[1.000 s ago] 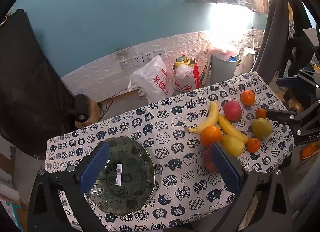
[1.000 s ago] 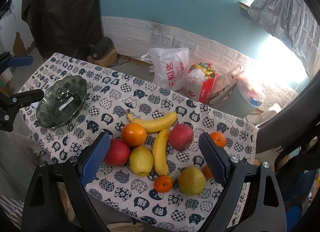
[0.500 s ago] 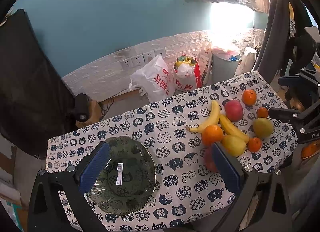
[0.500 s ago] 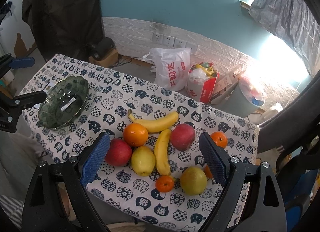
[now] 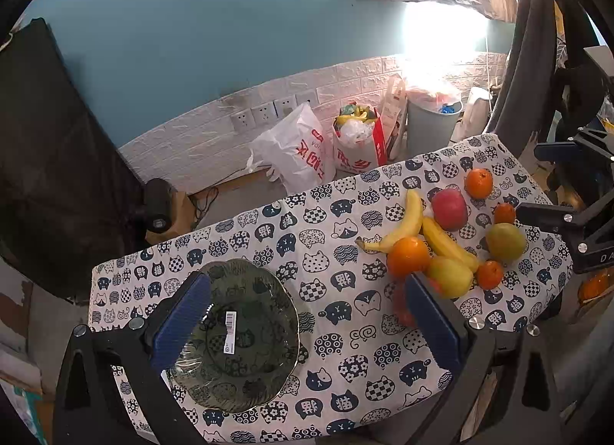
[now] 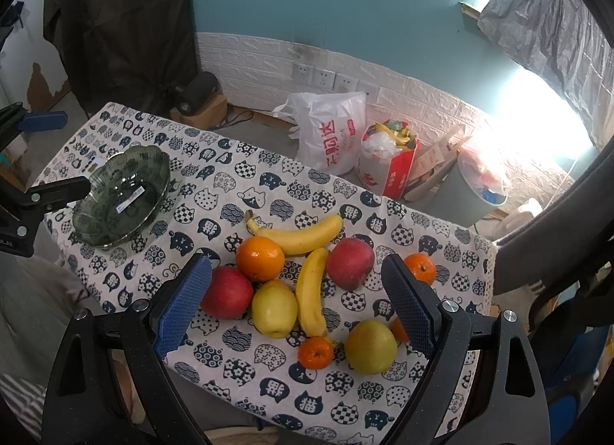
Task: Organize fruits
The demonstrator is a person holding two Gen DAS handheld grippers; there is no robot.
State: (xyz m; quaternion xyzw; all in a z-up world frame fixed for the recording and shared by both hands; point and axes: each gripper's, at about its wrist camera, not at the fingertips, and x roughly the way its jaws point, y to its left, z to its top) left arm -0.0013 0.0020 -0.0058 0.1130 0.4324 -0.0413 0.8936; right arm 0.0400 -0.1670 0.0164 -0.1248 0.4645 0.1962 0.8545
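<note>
Fruit sits directly under my right gripper (image 6: 295,305), whose blue fingers (image 6: 183,307) are spread wide and hold nothing; the left gripper (image 5: 303,324) is spread and empty too, hovering over the green glass bowl (image 5: 245,333). Taking the bowl as the landmark, the whole pile lies well apart from it, toward the far end of the cat-print surface (image 6: 238,364). Nearest my right fingers and framed between them are the red apple (image 6: 226,291), the yellow apple (image 6: 274,307) touching it, and a banana (image 6: 312,293) whose long axis runs away from me, almost along the line of the fingers. A small mandarin (image 6: 315,352) and a greenish pear (image 6: 370,345) lie at the near edge. Just beyond come the orange (image 6: 260,257), a second red apple (image 6: 350,261) and another mandarin (image 6: 420,267). Farthest is a second banana (image 6: 301,234), lying crosswise with its stem pointing toward the bowl. My right hand is clearly nearer the fruit, so I judge it should pick, then carry toward the bowl under the left. Nothing is in the bowl yet.
</note>
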